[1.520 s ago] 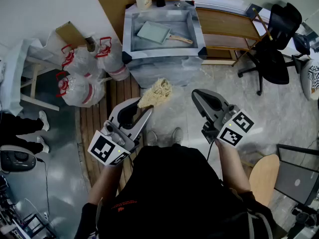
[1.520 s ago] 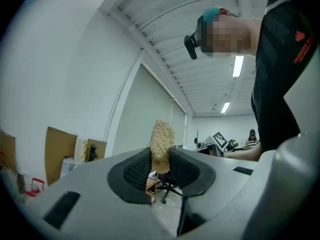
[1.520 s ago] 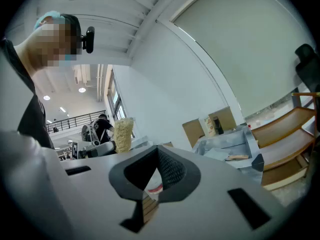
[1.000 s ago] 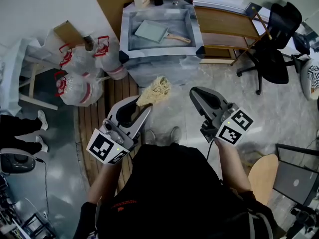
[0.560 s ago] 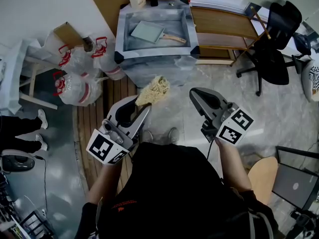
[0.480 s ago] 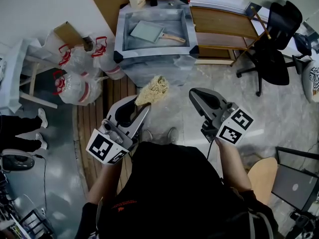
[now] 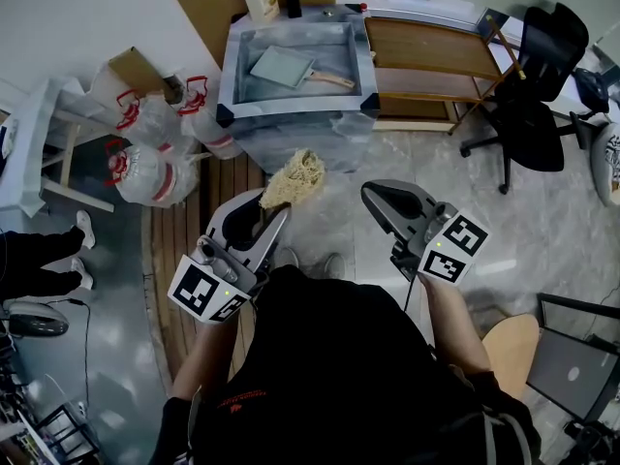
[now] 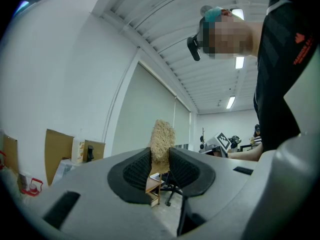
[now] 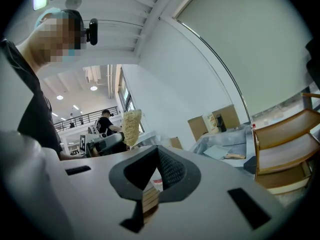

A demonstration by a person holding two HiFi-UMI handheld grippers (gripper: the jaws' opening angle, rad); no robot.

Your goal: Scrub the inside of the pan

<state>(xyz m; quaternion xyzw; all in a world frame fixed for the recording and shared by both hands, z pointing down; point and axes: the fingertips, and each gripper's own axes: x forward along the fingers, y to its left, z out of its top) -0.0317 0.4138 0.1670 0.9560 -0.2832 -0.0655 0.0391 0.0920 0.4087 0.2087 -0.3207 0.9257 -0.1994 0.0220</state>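
Pan (image 7: 279, 66) is lying inside the tub (image 7: 291, 111) on pale floor (image 7: 542, 211); before the tub, left gripper (image 7: 275, 211) is pinching a scrubber (image 7: 295, 175), right gripper (image 7: 372, 193) is resting closed, empty.

Scrubber (image 7: 296, 176) coarse, fibrous; pan (image 7: 281, 66) matt, handle (image 7: 331, 79) wooden; basin (image 7: 291, 114) shiny metal.

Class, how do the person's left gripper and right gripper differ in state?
The left gripper is shut on a fibrous scrubber; the right gripper is shut on nothing. The left gripper's jaws are parted by the scrubber; the right gripper's meet. Both are held above the floor, short of the pan.
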